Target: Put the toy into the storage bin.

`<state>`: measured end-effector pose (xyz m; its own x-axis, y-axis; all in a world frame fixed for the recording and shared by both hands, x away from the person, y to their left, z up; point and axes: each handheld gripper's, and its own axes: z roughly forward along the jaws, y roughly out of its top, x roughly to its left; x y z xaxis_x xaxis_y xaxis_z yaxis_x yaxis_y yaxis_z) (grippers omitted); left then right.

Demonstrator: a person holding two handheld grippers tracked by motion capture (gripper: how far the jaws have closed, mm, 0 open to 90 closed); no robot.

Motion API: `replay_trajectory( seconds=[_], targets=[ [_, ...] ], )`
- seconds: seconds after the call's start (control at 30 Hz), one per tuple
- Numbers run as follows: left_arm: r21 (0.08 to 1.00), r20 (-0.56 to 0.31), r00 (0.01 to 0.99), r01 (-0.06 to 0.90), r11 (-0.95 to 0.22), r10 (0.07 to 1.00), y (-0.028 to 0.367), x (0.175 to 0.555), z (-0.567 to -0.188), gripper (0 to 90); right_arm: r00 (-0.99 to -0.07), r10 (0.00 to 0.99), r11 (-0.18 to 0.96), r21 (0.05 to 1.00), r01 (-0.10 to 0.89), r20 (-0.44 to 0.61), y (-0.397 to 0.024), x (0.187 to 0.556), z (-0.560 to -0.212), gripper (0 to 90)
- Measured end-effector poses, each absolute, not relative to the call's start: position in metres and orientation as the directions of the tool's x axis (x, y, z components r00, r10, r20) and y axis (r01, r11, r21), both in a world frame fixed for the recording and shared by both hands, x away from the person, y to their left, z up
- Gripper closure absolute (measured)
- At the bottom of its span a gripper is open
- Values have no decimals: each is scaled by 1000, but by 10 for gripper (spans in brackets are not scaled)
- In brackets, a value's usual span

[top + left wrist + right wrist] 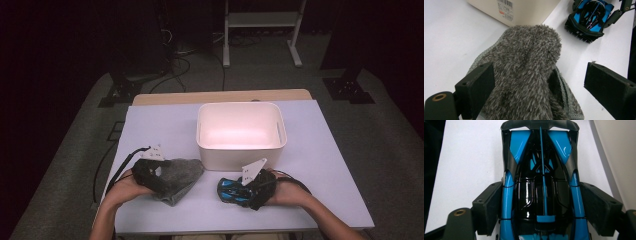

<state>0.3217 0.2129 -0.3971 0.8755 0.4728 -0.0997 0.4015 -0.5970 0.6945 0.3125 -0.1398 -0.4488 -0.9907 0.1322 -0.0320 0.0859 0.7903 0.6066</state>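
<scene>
On the white table (310,165) we see a white bin (241,148) standing just beyond both of our tools, its near wall close behind the two things we are working on; past the table's far edge, a white metal frame (260,30) stands on the dark floor. Our left gripper (541,87) has its jaws spread wide, with a grey fuzzy slipper (531,67) lying between them: the left jaw sits against the slipper's side, while the right jaw stands clear of it with bare table in between, so nothing is clamped. Our right gripper (541,210) straddles a blue and black toy car (541,182), with one jaw against each flank of the car's body. Both the slipper and the car rest on the table near each other, in front of the bin.
</scene>
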Motion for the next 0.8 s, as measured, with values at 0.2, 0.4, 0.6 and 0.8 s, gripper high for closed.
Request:
replay_trajectory(
  seconds=[0.2,0.4,0.6,0.8],
  targets=[
    [696,-99,875,402,-595,474,212,321,-397,90,-989,147,780,617,105,-17,-142,313,-451,218],
    [695,-101,876,401,-597,471,211,321,-398,90,-989,149,779,617,111,-10,-142,313,-451,223],
    [694,-99,877,400,-599,470,211,321,-397,90,-989,150,775,623,110,-11,-143,312,-452,228],
    [693,-99,878,399,-601,469,211,321,-397,90,-988,157,761,638,119,-3,-145,312,-453,225]
  ],
)
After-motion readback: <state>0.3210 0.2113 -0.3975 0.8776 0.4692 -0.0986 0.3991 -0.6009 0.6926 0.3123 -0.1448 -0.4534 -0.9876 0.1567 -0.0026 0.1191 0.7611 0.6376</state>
